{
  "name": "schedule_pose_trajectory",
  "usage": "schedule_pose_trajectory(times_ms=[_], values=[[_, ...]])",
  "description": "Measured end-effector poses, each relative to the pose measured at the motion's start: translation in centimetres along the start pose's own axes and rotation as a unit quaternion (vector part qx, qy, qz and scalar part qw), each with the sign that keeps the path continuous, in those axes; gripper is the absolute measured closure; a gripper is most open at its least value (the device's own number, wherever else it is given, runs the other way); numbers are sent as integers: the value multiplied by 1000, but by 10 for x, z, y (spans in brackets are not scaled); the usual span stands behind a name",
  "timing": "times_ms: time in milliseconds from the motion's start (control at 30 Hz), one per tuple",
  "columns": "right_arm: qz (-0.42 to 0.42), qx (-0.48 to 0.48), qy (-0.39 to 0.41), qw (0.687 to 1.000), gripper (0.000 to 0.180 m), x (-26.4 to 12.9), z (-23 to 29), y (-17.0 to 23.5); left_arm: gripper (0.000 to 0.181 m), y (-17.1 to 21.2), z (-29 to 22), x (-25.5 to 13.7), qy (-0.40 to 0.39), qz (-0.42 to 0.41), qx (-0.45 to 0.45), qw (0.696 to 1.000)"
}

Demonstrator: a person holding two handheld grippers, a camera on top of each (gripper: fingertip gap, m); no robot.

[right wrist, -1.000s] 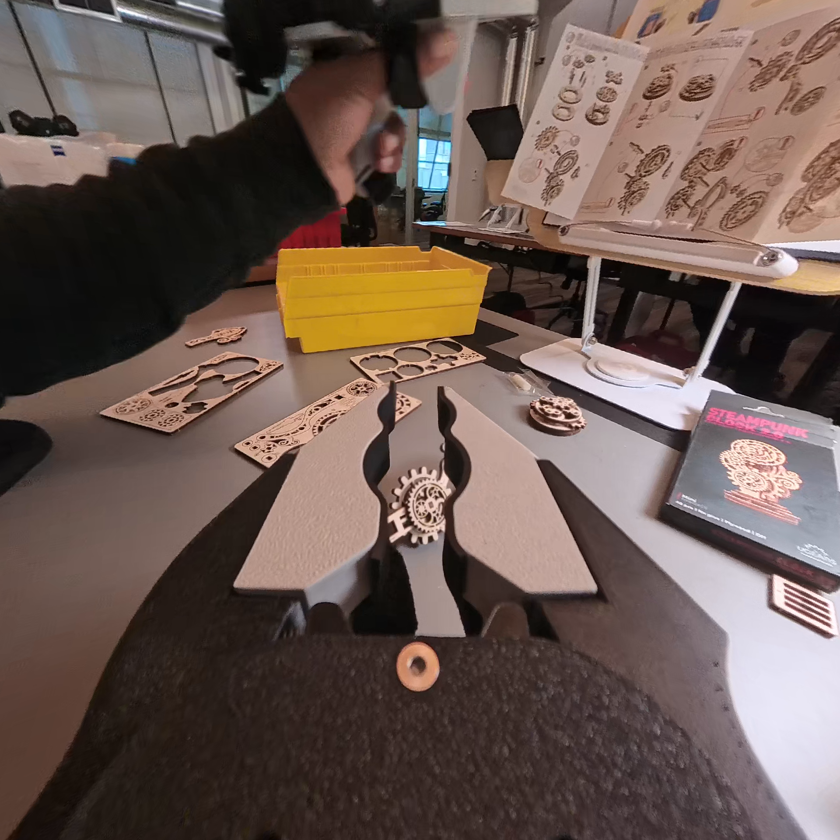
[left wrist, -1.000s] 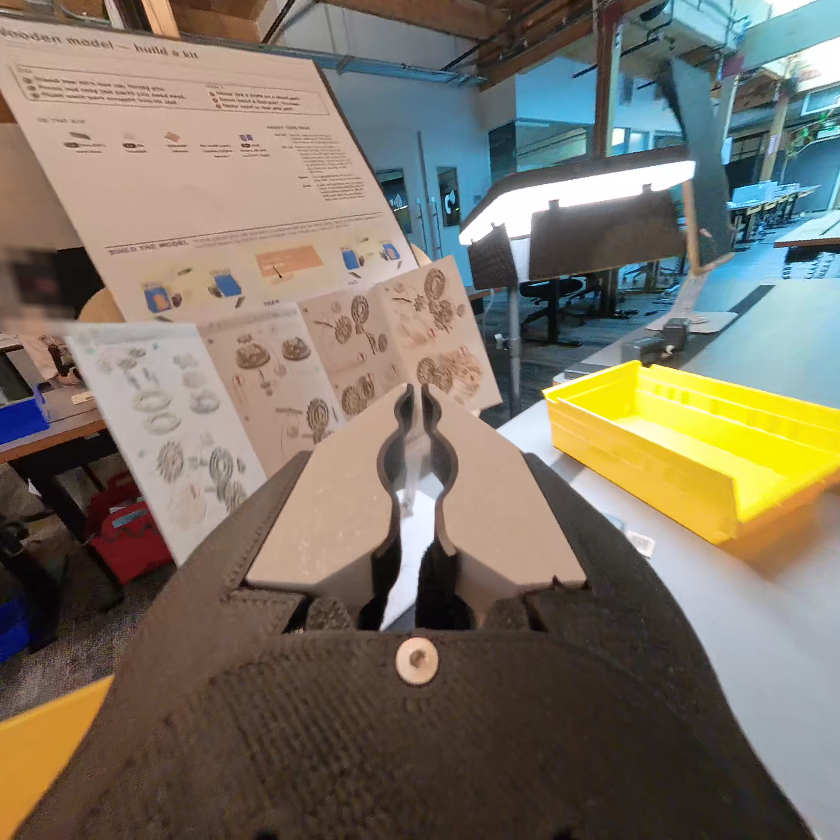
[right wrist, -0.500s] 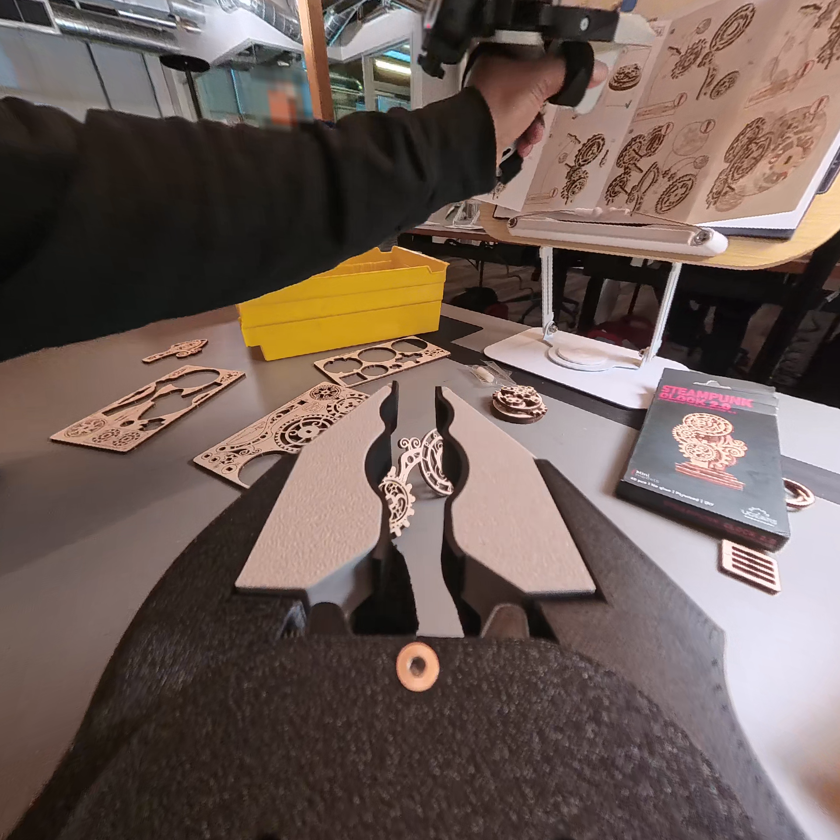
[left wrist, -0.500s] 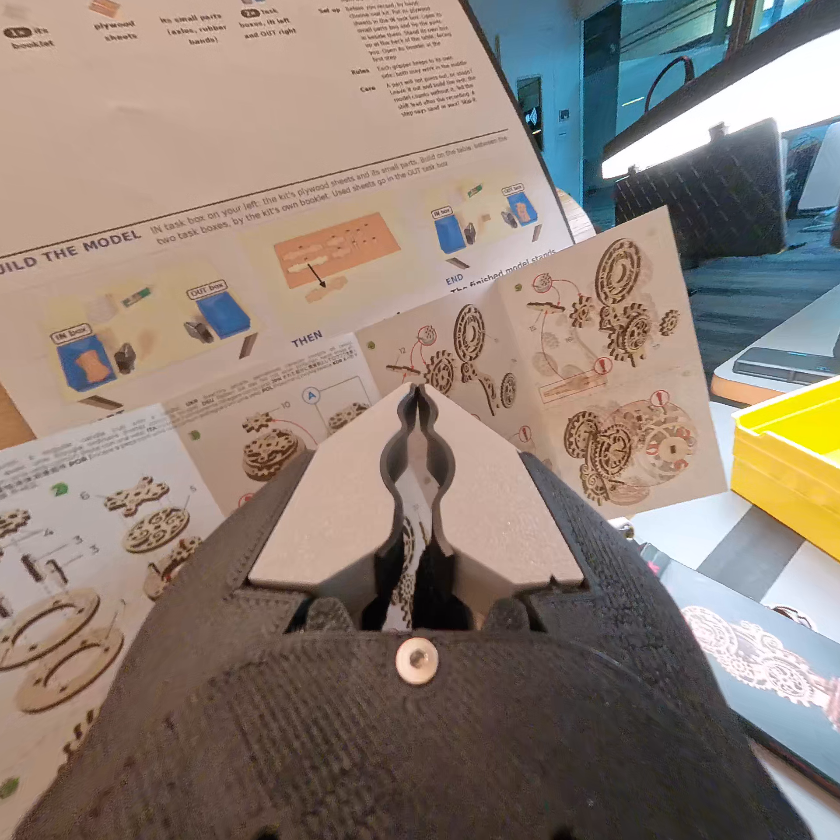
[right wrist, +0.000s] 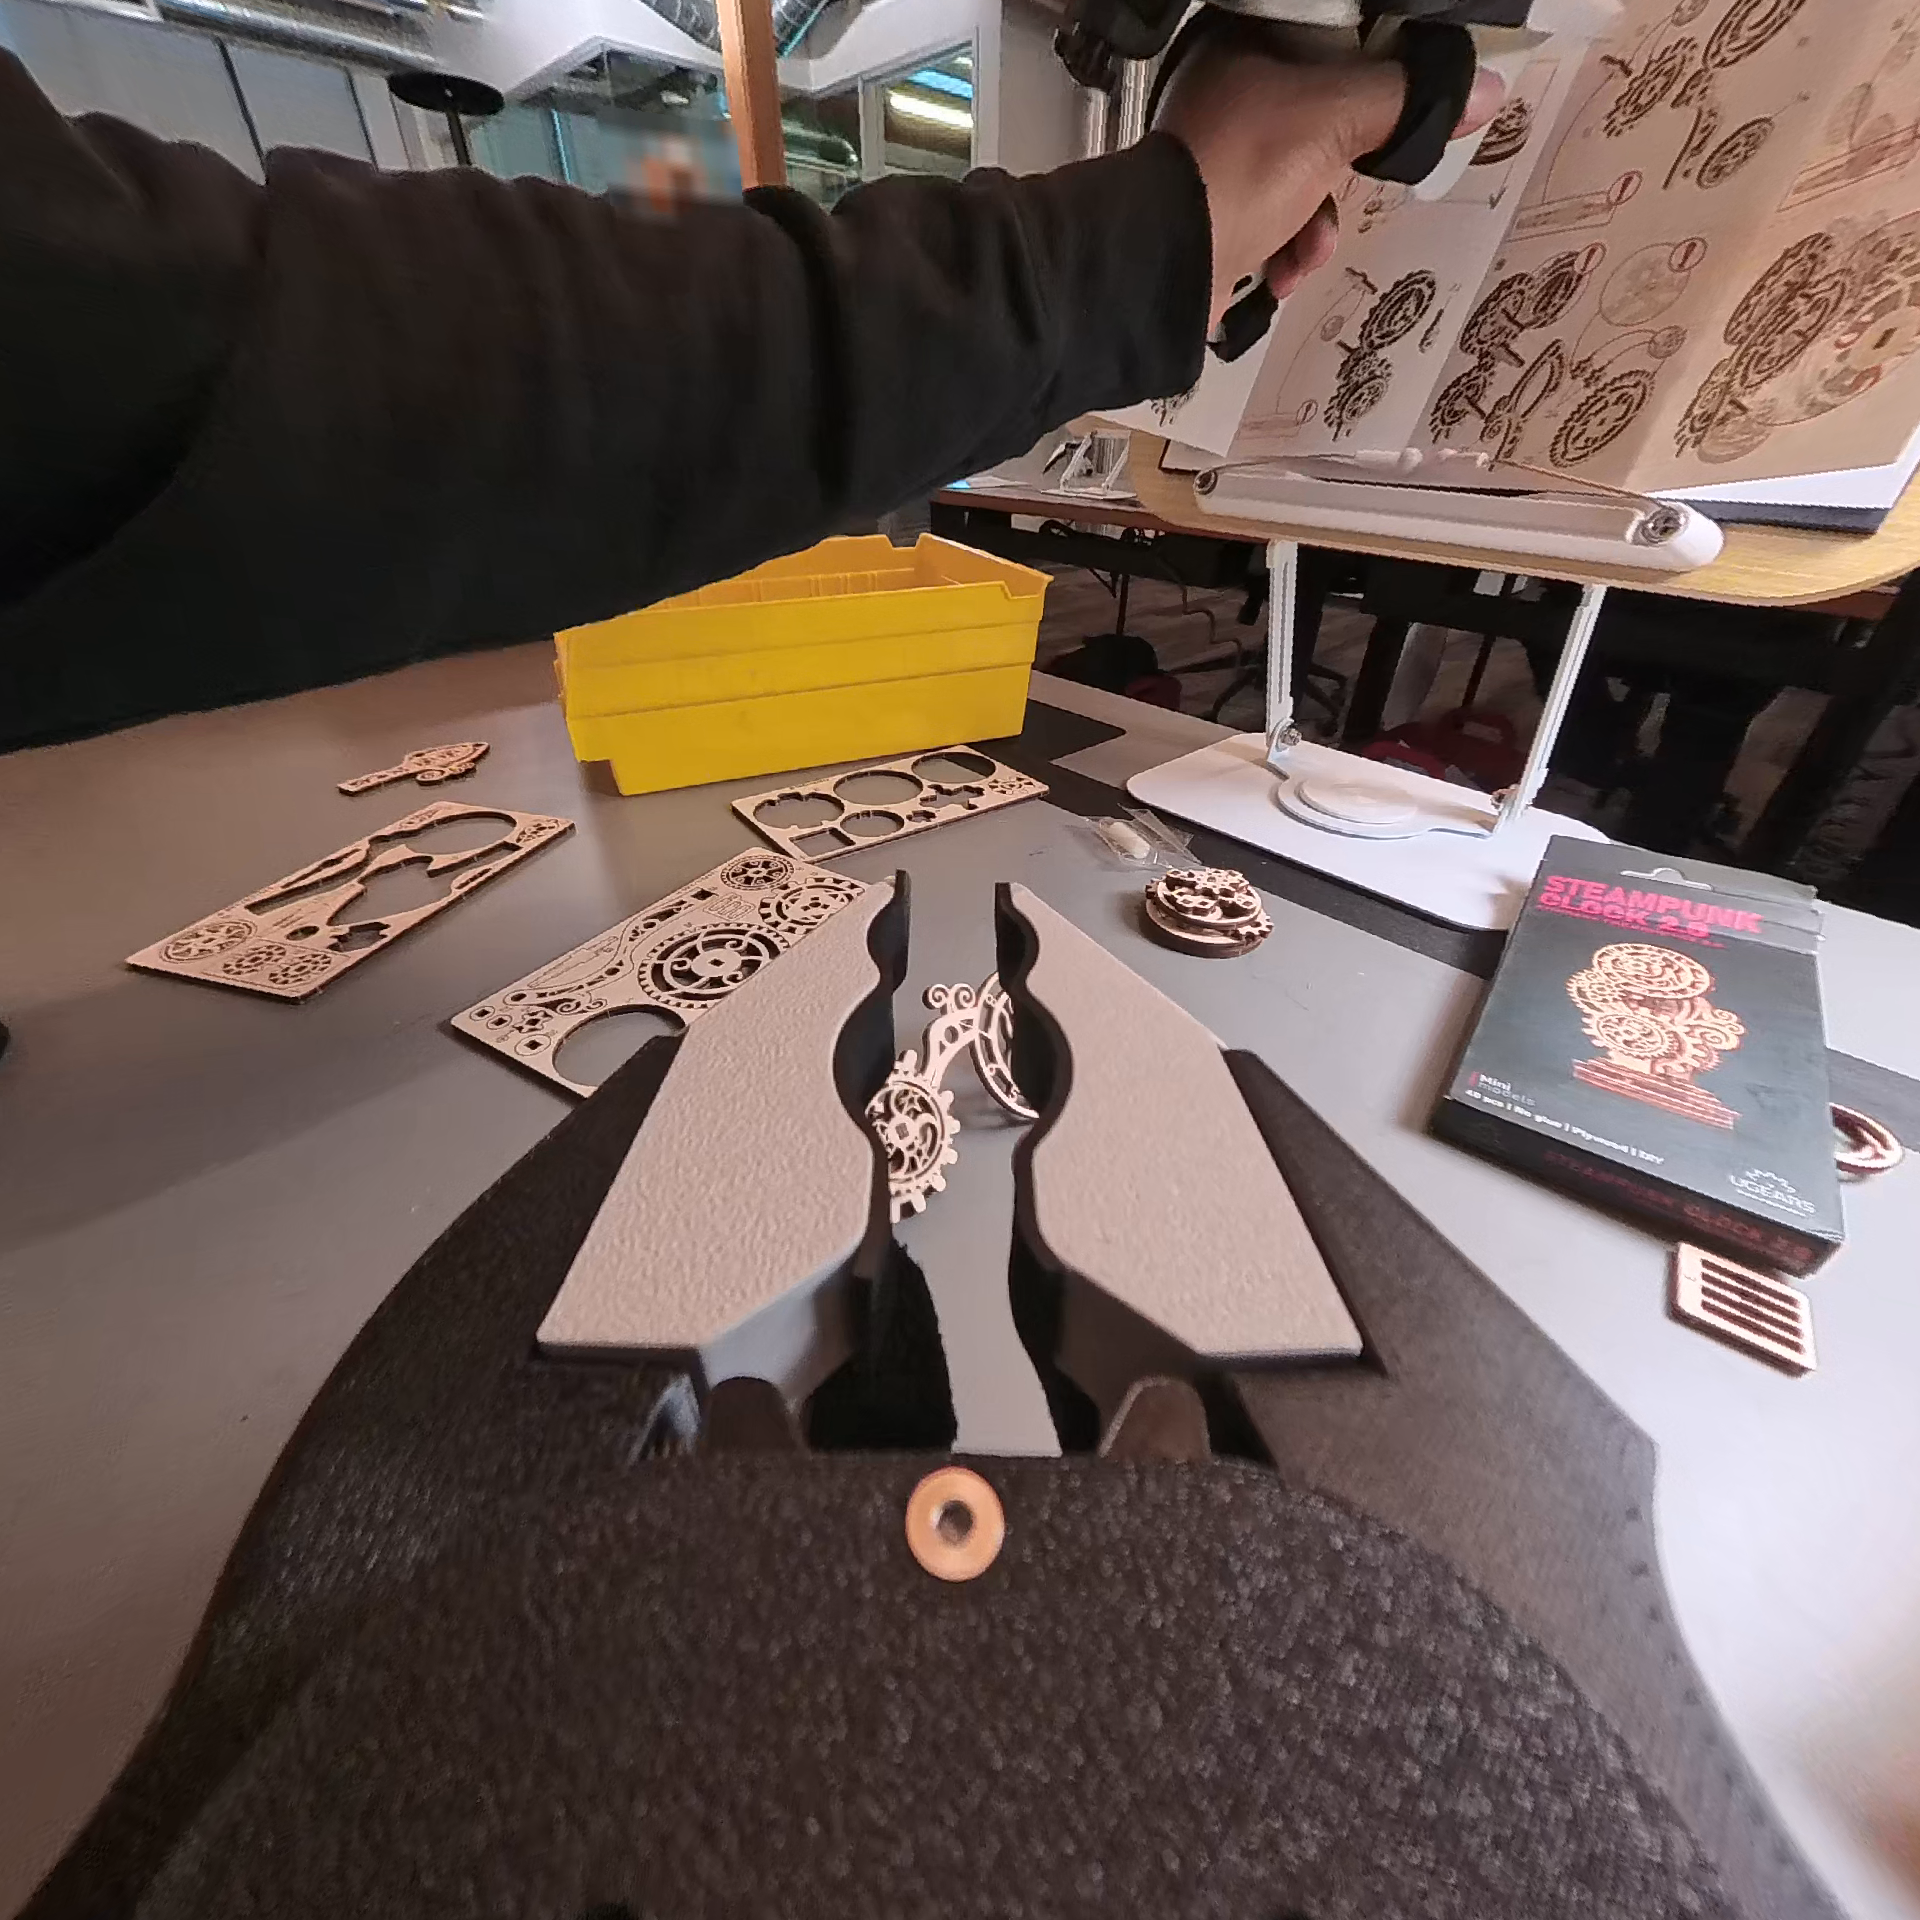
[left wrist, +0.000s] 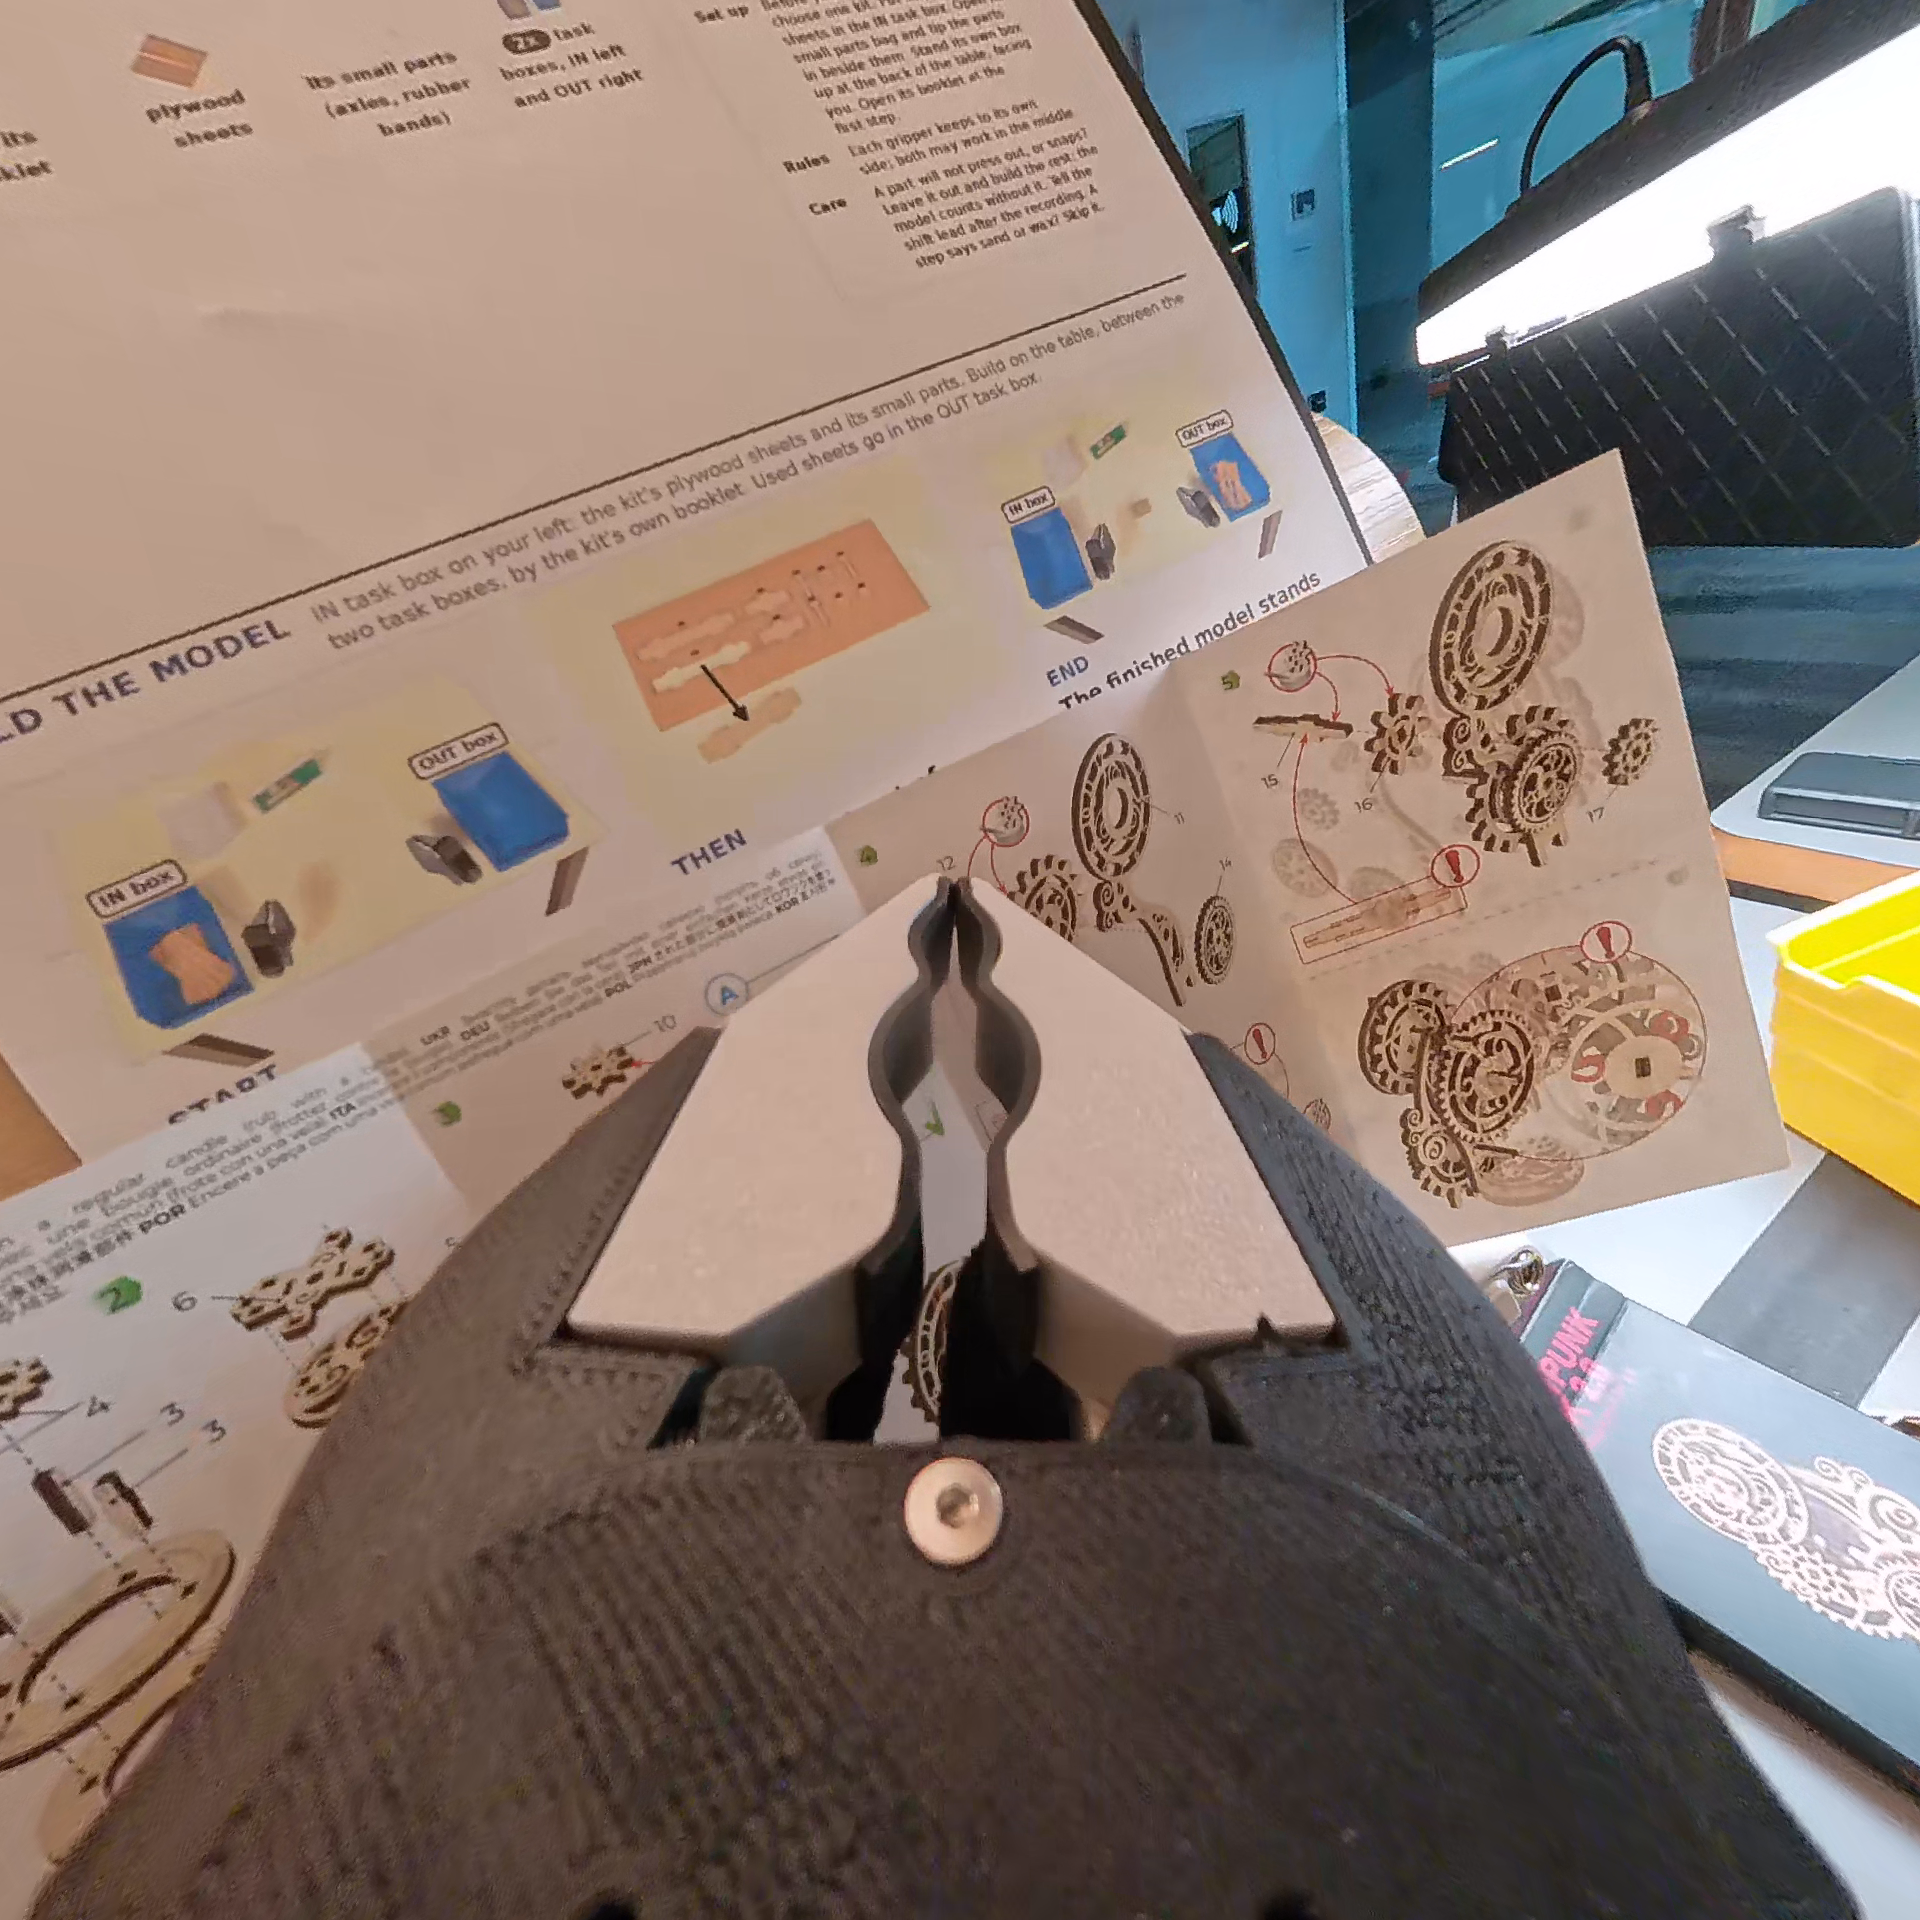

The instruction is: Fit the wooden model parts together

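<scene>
My right gripper (right wrist: 951, 904) is shut on a fretwork wooden gear part (right wrist: 925, 1091) and holds it low over the grey table (right wrist: 208, 1195). A small round wooden sub-assembly (right wrist: 1205, 904) lies just beyond it. Several plywood sheets lie to the left, the nearest (right wrist: 665, 977) beside the left finger. My left gripper (left wrist: 951, 896) is shut, tips together right in front of the open instruction booklet (left wrist: 1455, 883). I cannot tell whether a page is pinched. In the right wrist view a hand (right wrist: 1278, 177) holds it up at the booklet's (right wrist: 1610, 260) left edge.
A yellow bin (right wrist: 800, 675) stands at the back of the table. A white book stand (right wrist: 1382, 821) carries the booklet and a poster board (left wrist: 520, 312). A black kit box (right wrist: 1631, 1039), a small slatted wooden piece (right wrist: 1745, 1309) and a parts bag (right wrist: 1127, 836) lie at the right. About 40 cm separates my left fingertips from my right.
My left gripper swung from facing the yellow bin to the booklet, closed its tips and moved closer. The part in my right gripper turned from face-on to nearly edge-on.
</scene>
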State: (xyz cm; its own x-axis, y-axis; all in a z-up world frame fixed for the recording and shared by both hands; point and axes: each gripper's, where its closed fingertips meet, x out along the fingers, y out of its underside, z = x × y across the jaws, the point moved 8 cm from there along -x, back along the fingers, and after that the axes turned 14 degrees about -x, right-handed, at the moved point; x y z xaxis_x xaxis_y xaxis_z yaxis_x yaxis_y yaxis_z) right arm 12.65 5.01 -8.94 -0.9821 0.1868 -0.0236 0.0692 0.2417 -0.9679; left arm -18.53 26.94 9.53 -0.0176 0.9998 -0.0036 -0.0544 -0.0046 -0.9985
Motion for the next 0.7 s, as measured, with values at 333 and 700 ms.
schedule_pose_trajectory(times_ms=[333, 700], values=[[1, -2, 0, 1000, 166, -2, 0, 0, 181, 0, 6, -1, -21, -5, -2, 1000], [0, -2, -4, 1000, 169, -2, 0, 1, 166, 2, 8, -7, 17, -20, 10, 1000]])
